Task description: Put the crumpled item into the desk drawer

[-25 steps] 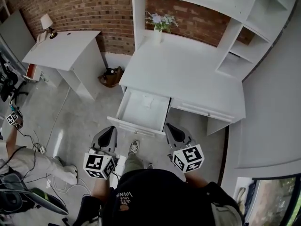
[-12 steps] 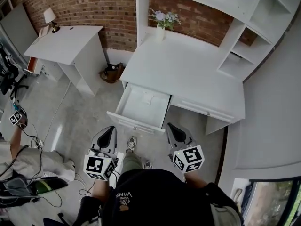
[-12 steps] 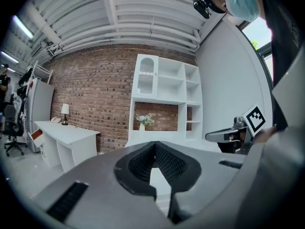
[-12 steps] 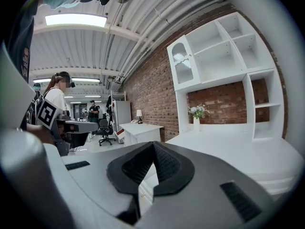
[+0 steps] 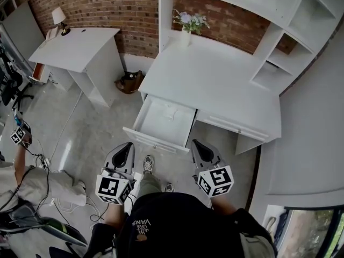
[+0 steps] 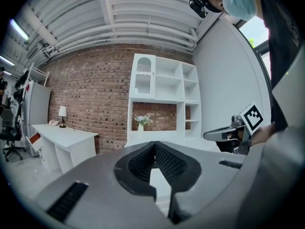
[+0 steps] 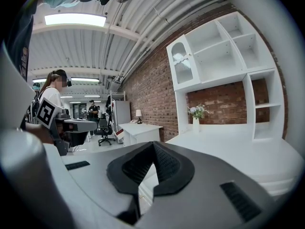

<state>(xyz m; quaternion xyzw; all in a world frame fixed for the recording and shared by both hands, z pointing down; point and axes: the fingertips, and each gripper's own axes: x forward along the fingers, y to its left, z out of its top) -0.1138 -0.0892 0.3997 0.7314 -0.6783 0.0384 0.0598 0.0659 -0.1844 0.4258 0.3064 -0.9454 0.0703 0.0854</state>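
Paper (image 5: 171,112), small, white and crumpled, seems to lie already inside the open drawer (image 5: 156,139). It looks light and soft; pinch its middle gently. Left gripper (image 5: 127,148) and right gripper (image 5: 196,145) are both closed, empty.

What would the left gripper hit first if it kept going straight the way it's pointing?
Probably the front panel of the open desk drawer, which lies just ahead of the shut left gripper, though depth is hard to judge.
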